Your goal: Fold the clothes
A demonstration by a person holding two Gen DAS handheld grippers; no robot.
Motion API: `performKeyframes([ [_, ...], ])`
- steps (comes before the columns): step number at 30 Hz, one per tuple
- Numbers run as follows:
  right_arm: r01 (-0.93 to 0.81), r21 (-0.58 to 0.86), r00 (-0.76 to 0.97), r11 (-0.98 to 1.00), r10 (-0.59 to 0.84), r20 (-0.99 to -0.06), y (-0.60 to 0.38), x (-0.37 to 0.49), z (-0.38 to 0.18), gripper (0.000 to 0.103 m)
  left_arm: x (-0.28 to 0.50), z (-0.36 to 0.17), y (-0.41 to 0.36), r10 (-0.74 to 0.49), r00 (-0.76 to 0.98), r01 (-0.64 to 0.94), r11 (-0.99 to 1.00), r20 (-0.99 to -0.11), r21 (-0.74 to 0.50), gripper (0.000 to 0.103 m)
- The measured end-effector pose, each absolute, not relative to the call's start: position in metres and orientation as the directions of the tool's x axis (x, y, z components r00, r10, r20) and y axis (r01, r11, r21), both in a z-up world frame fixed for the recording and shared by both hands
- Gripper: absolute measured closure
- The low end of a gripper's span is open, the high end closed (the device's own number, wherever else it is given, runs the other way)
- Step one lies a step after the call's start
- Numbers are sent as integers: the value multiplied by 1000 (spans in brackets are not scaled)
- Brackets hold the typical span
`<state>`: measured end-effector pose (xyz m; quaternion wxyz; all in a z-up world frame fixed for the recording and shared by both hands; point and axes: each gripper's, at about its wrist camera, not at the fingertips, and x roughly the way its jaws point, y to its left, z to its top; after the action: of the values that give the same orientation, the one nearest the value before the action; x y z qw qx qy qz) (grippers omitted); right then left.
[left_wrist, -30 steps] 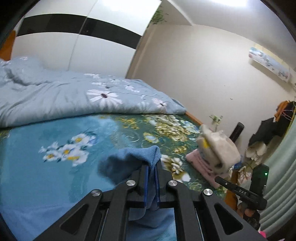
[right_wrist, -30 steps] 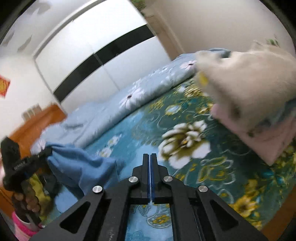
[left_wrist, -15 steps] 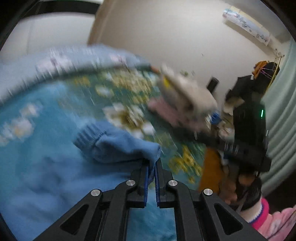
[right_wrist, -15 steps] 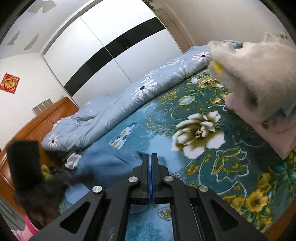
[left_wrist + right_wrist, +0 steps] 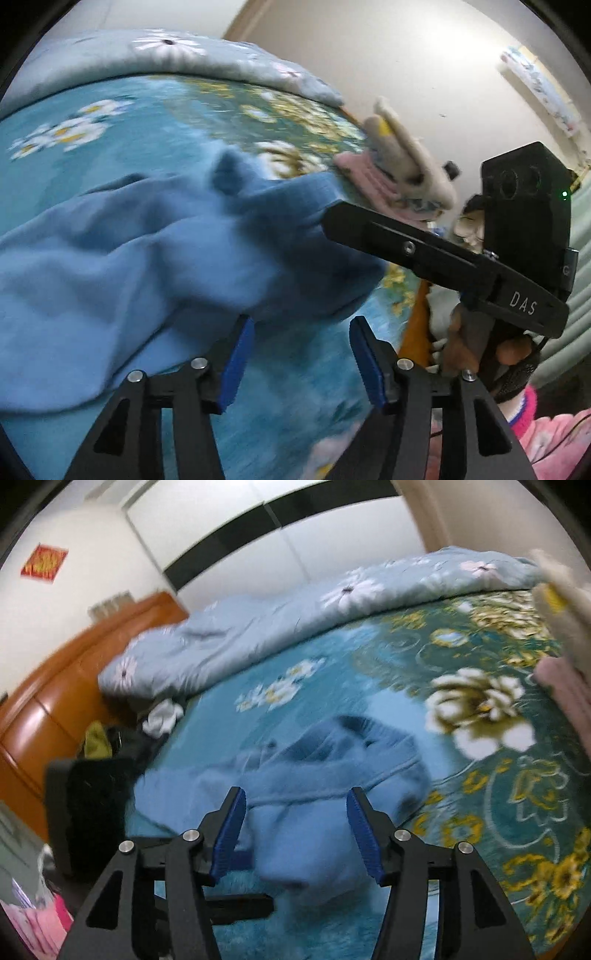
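The left gripper (image 5: 299,354) has its jaws spread wide, with nothing between the blue pads (image 5: 236,365). Just beyond its tips lies the blue sweater (image 5: 155,254), crumpled in loose folds on the bed (image 5: 147,122); whether the left pad brushes the cloth cannot be told through the blur. The sweater sits on a teal sheet printed with white and yellow flowers.

The right gripper (image 5: 295,834) is likewise wide open and holds nothing. In its own view the sweater (image 5: 321,775) lies straight ahead between the two fingers, bunched, with a ribbed edge at the far side. In the left view the right gripper (image 5: 332,218) shows from the side as a black bar reaching in over the sweater's right edge, a hand (image 5: 476,339) gripping its handle; its jaws are not visible from there.

Further off on the bed, towards the right edge, a cream garment (image 5: 410,166) rests on top of a pink one (image 5: 369,177). A pale blue duvet (image 5: 295,605) with white daisies is heaped along the far side of the bed. A wooden headboard (image 5: 55,686) stands at the left of the right view, with a white and black wardrobe (image 5: 280,528) behind. Some small clothes (image 5: 162,716) lie beside the headboard.
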<state>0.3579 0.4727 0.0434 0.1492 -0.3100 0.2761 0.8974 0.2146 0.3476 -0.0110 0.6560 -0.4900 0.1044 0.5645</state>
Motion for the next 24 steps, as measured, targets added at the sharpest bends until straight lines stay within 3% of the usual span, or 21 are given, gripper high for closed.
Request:
performKeyframes([
  [5, -470, 324, -700, -821, 124, -704, 461, 340, 35, 41, 161, -11, 292, 677, 191, -824, -283, -711, -491, 45],
  [11, -544, 382, -697, -747, 148, -701, 476, 347, 28, 42, 64, -19, 190, 691, -118, -586, -628, -713, -511, 43],
  [12, -555, 399, -702, -730, 154, -695, 480, 352, 27, 48, 57, -24, 179, 692, -131, -547, -648, -710, -530, 43],
  [13, -571, 403, -700, -715, 168, -694, 483, 357, 28, 65, 51, -29, 168, 692, -144, -507, -666, -708, -548, 43],
  [16, -626, 413, -685, -661, 215, -696, 495, 372, 27, 94, 32, -43, 136, 689, -182, -379, -707, -701, -596, 43],
  [20, -682, 456, -680, -571, 269, -682, 514, 402, 27, 95, 11, -64, 99, 699, -214, -214, -716, -683, -665, 43],
  [24, -704, 486, -677, -518, 283, -679, 526, 424, 26, 95, -2, -74, 102, 730, -218, -157, -681, -648, -715, 45],
])
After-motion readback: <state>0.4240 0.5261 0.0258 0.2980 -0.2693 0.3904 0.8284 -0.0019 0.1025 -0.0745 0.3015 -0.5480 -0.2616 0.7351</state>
